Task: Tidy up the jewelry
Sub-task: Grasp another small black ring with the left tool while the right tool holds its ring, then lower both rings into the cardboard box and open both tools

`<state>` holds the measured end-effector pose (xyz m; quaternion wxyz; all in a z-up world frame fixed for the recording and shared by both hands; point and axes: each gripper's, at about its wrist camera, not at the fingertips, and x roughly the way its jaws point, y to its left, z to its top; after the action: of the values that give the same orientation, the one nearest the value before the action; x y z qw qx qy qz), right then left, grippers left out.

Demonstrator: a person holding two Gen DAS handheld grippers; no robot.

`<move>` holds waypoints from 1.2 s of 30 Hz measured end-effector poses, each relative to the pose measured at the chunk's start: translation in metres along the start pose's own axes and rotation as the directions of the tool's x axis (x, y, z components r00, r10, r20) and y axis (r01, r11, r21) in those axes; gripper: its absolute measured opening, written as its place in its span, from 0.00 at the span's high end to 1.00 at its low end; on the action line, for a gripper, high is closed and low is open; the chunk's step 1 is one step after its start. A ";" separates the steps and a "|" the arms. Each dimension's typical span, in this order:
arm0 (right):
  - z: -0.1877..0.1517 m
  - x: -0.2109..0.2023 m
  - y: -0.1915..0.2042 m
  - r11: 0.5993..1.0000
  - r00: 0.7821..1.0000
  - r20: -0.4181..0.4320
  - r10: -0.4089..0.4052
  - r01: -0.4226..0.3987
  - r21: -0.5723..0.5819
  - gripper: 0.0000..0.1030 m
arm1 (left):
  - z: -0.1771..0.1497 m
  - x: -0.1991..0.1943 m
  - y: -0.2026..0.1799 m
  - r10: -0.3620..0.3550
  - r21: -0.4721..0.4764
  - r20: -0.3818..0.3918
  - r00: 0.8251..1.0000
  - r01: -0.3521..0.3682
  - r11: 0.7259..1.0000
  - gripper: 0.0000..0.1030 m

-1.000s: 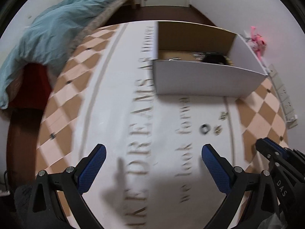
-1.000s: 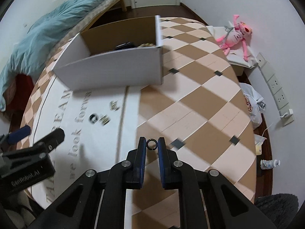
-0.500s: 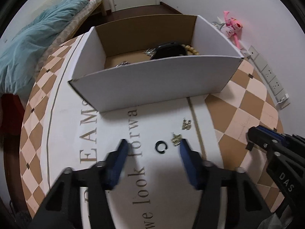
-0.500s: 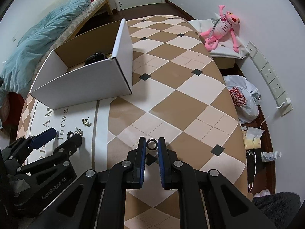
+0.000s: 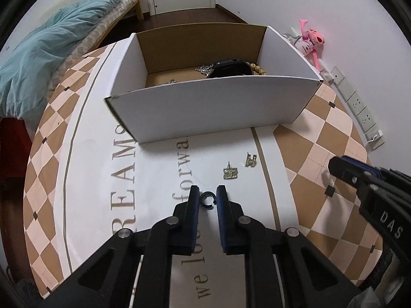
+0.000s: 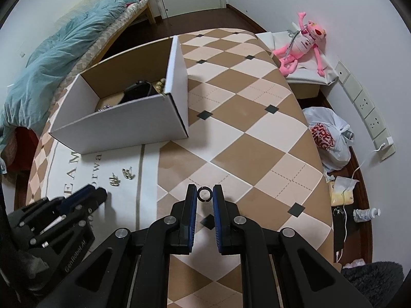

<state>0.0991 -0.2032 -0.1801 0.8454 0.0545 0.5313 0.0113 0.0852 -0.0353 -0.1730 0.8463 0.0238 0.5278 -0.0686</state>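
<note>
- Left claw [image 5: 208,195] is narrowed around a black open ring [image 5: 207,200] that lies on the table's white band [image 5: 159,195]; the blue pads [image 5: 194,205] flank the ring closely, but whether they touch it I cannot tell.
- Just ahead and to the right of that claw lie two small gold charms [image 5: 230,173] and [image 5: 250,160], near each other on the white band.
- Farther ahead stands a white box [image 5: 213,110], open on top, holding a black item [image 5: 228,68], wooden beads [image 5: 257,68] and some silvery pieces [image 5: 203,69].
- Right claw [image 6: 204,194] pinches a second small dark ring [image 6: 204,194] at its fingertips, held above the checkered tabletop [image 6: 244,141].
- From the right claw, the box [image 6: 123,125] sits ahead and to the left; the two charms [image 6: 114,181] and [image 6: 127,172] lie left of it on the white band.
- Left claw [image 6: 99,195] appears low at the right claw's left side, just short of the charms.
- Off to the right of both claws, past the table edge, a pink plush [image 6: 305,43] lies by the wall, with a plastic bag [image 6: 326,138] on the floor nearer the right claw.
- Far ahead on the left is a bed with a teal blanket [image 5: 48,51].
</note>
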 end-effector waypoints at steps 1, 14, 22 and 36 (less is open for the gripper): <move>0.000 -0.002 0.002 1.000 1.000 0.004 0.003 -0.003 -0.001 0.87 | 0.000 -0.001 0.000 0.000 -0.001 0.002 1.000 0.000 1.000 0.90; 0.016 -0.035 0.015 0.997 0.995 0.057 0.078 -0.077 -0.007 0.87 | 0.012 -0.051 0.009 -0.043 -0.026 0.083 0.996 0.045 0.999 0.90; 0.085 -0.056 0.036 0.979 0.975 0.091 0.205 -0.202 -0.035 0.88 | 0.091 -0.075 0.035 -0.153 -0.071 0.129 0.980 0.163 0.984 0.90; 0.188 0.040 0.061 0.966 0.954 -0.176 0.241 -0.253 -0.046 0.87 | 0.171 -0.008 0.058 -0.180 -0.127 -0.055 0.982 0.172 0.977 0.88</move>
<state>0.2880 -0.1541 -0.1290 0.7907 0.0905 0.5892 0.1397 0.2420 0.0038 -0.0920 0.8189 -0.0726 0.5586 -0.1098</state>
